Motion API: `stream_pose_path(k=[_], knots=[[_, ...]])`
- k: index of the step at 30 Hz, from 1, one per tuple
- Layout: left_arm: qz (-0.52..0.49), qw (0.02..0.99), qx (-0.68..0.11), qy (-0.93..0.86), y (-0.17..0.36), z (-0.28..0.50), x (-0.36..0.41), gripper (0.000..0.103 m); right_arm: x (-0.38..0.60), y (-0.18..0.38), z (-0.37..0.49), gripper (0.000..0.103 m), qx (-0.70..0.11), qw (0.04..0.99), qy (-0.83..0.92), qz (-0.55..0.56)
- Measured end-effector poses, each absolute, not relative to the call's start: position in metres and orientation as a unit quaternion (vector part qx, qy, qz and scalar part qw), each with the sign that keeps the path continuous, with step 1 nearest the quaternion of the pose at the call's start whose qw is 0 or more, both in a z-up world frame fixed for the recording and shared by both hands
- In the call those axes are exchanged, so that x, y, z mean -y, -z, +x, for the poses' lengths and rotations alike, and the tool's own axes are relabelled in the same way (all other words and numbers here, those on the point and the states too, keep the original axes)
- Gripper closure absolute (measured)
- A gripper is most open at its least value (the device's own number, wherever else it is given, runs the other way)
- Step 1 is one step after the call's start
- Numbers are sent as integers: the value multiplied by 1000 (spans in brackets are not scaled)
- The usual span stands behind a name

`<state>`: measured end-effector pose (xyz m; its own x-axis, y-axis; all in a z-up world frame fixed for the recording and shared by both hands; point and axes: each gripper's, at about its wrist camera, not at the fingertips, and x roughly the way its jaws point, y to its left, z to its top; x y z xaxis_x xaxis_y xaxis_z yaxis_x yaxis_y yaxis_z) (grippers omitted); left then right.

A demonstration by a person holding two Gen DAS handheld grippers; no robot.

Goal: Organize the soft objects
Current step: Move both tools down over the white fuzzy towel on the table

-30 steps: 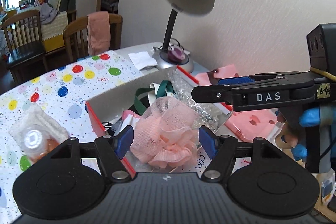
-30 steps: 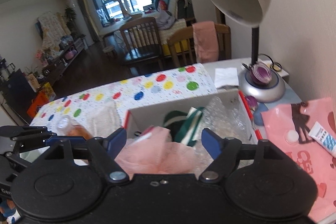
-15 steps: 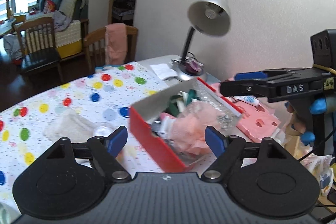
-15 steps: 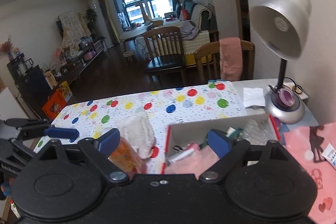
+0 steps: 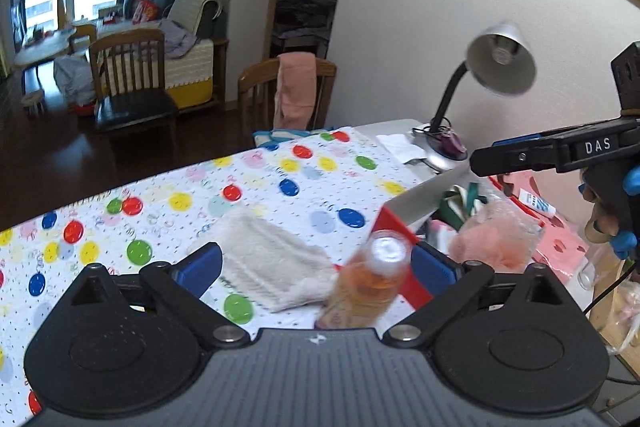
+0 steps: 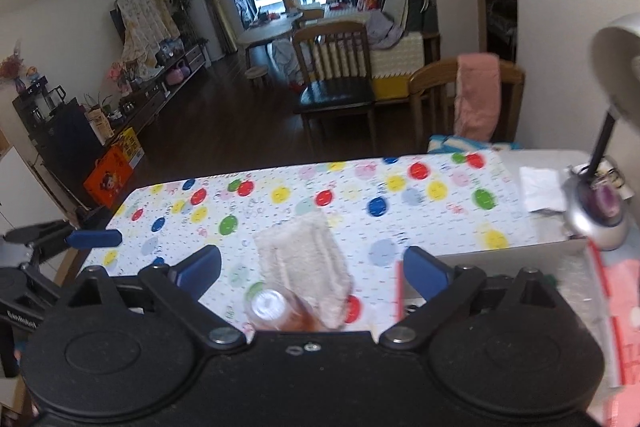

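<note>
My left gripper (image 5: 316,265) hangs over the spotted tablecloth (image 5: 180,203), jaws opening, nothing pressed between the pads. Below its gap lie a white knitted cloth (image 5: 272,267) and an orange bottle (image 5: 372,279) with a clear cap. To the right, a red box (image 5: 390,221) holds a pink mesh pouf (image 5: 492,243) and green-and-white ribbon (image 5: 460,199). My right gripper (image 6: 312,267) is also opening and empty, above the same white cloth (image 6: 304,259) and bottle (image 6: 272,307), with the box (image 6: 500,267) to its right. Each gripper appears at the edge of the other's view.
A grey desk lamp (image 5: 500,59) stands at the table's far right corner beside a white paper (image 5: 400,147). A pink heart-printed bag (image 5: 560,239) with a small tube (image 5: 538,203) lies right of the box. A wooden chair (image 5: 284,95) with a pink towel stands behind the table.
Both grippers have drawn back and up from the box, and their jaws have widened. The pink pouf stays in the box. The white cloth and bottle now lie under both.
</note>
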<state>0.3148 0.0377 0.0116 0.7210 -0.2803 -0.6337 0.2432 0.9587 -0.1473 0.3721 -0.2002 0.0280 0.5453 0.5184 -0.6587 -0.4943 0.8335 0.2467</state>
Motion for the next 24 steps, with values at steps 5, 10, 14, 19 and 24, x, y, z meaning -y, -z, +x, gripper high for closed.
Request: stream_pose_path(k=[5,10,14,19,24], knots=[[-50,922,-359,139,7,335,-74,0,166,-7,402,5,-410,867,-283,13],[-58,911,-383,143,37,367,-94,0,145,23,433,5,-451,850,-271,-5],[-73,897,-415,136,69,402,-107,0,135,47,458,5,-486,831,-268,-20],[-114,878,-448,124,110,439,-121,0,124,80,489,6,-530,802,-272,-31],[-112,874,-446,154,137,452,-112,0,105,107,512,9,-568,768,-293,-40]])
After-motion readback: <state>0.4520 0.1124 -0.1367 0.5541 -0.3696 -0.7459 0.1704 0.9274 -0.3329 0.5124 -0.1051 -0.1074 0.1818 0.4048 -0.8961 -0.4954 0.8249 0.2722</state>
